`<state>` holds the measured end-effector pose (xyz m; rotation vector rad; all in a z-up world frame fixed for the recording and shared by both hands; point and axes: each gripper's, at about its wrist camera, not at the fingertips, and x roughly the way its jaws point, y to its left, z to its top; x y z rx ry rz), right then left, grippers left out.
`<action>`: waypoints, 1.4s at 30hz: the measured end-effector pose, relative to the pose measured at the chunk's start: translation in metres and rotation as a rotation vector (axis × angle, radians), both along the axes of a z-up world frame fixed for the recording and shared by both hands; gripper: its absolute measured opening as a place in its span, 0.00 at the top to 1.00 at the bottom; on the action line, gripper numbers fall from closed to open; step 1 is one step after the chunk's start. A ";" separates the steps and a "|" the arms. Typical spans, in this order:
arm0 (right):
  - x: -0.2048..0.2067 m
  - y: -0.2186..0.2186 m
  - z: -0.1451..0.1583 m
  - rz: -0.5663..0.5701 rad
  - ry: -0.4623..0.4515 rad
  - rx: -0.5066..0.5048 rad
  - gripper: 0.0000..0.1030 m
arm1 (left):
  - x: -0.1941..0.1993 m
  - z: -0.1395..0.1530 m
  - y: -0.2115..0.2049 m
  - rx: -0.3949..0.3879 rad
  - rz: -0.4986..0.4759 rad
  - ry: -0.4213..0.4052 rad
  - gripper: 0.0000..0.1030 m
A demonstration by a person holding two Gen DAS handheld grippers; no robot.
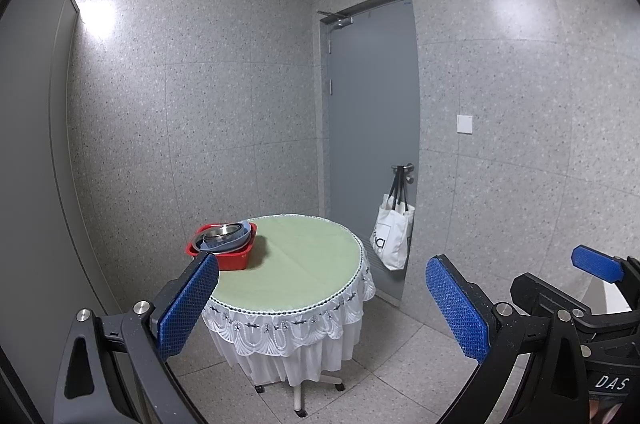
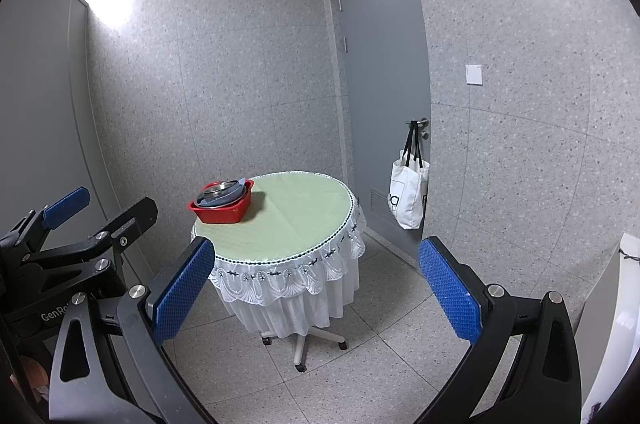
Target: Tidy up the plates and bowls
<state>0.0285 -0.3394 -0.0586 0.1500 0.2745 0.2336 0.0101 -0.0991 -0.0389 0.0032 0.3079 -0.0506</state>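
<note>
1. Grey tiled room: round table (image 1: pixel 304 264) stands well ahead, near the door (image 1: pixel 372 128).
2. Red basin (image 1: pixel 224 252) with stacked bowls (image 1: pixel 224 234) sits at the table's far left.
3. Left gripper (image 1: pixel 322 304) and right gripper (image 2: pixel 316 290): fingers apart, empty.
4. Approach level, centred on the basin.

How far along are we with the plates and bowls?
Done, it seems: the dishes sit nested in the red basin on the round table; nothing else lies on the cloth. In hand: nothing; the left tongs and right tongs are open, back from the table. Left: perhaps nothing.
</note>
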 end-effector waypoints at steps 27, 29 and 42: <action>0.005 -0.003 0.001 0.004 0.000 -0.002 0.00 | 0.005 -0.004 -0.002 0.002 -0.003 -0.007 0.00; 0.005 -0.003 0.000 0.005 0.000 -0.002 0.00 | 0.006 -0.004 -0.002 0.004 -0.001 -0.007 0.00; 0.017 -0.003 -0.003 0.017 0.010 0.000 0.00 | 0.021 -0.008 -0.003 0.008 0.013 0.005 0.00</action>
